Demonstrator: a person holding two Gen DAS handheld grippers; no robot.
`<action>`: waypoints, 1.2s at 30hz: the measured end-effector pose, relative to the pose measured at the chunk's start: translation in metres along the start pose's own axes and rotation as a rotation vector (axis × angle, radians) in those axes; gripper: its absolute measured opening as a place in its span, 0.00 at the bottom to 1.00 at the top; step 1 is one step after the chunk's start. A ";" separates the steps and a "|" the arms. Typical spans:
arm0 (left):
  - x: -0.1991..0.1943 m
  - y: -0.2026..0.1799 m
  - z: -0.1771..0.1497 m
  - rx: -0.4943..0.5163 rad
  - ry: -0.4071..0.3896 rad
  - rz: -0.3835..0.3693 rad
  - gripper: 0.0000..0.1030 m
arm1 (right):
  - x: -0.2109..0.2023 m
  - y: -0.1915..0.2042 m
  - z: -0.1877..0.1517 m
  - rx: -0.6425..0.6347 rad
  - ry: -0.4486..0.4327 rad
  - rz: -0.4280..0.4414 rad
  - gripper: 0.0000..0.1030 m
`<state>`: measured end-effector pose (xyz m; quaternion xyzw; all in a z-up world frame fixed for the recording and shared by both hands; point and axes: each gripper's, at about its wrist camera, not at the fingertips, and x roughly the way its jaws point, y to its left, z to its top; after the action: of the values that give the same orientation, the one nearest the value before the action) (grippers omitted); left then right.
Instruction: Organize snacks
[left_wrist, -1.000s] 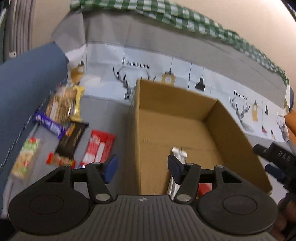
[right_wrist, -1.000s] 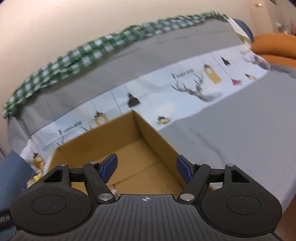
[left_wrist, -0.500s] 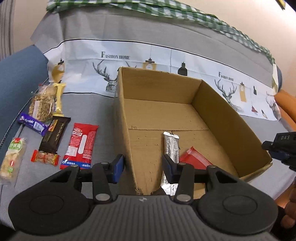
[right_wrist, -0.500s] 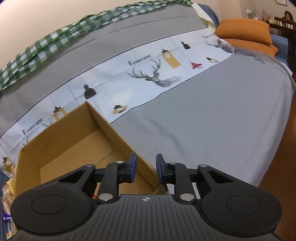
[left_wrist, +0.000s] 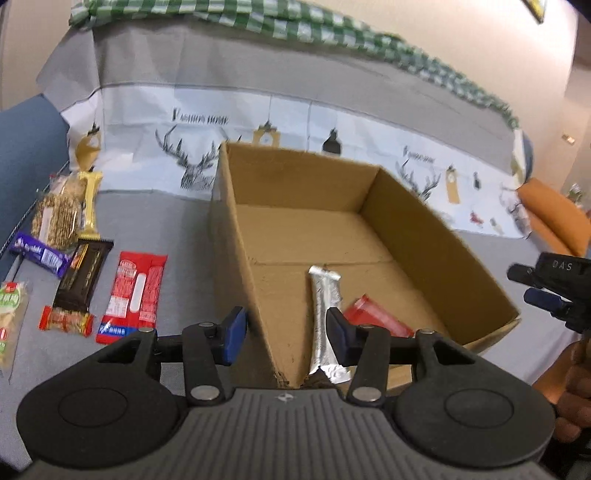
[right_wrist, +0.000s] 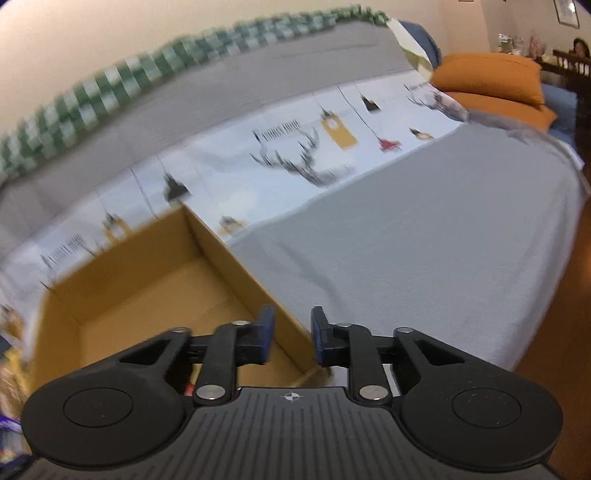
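An open cardboard box (left_wrist: 406, 229) stands on the grey bedspread, holding a silver bar (left_wrist: 325, 314) and a red packet (left_wrist: 373, 314). Left of it lie a red packet (left_wrist: 135, 295), a dark chocolate bar (left_wrist: 83, 277), a purple bar (left_wrist: 40, 254), an oat pack (left_wrist: 55, 218) and other small snacks. My left gripper (left_wrist: 284, 334) hovers over the box's near left corner, its jaws opening with nothing gripped. My right gripper (right_wrist: 292, 328) hangs above the box's right wall (right_wrist: 236, 266), jaws opening and empty; it also shows at the right edge of the left wrist view (left_wrist: 526, 286).
A blue cushion (left_wrist: 26, 147) borders the snacks on the left. Orange pillows (right_wrist: 491, 77) lie at the far right of the bed. The bed's edge drops to a wooden floor (right_wrist: 554, 350) on the right. A person's hand (left_wrist: 576, 387) holds the right gripper.
Both grippers' jaws narrowed, then widened a little. The right gripper's view swung right, from over the box's inside to above its right wall.
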<state>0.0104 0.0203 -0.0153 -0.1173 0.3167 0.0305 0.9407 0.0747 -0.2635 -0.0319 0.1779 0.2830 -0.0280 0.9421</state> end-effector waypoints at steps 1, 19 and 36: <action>-0.005 0.001 0.000 0.008 -0.020 -0.007 0.56 | -0.006 -0.001 -0.002 0.002 -0.033 0.016 0.49; -0.063 0.021 -0.008 0.099 -0.201 -0.076 0.82 | -0.057 0.075 -0.039 -0.374 -0.187 0.317 0.70; -0.024 0.170 -0.009 0.037 -0.011 0.311 0.36 | -0.073 0.110 -0.055 -0.476 -0.198 0.407 0.70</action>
<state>-0.0368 0.1835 -0.0418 -0.0491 0.3263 0.1706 0.9284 0.0020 -0.1449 0.0001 0.0018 0.1471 0.2108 0.9664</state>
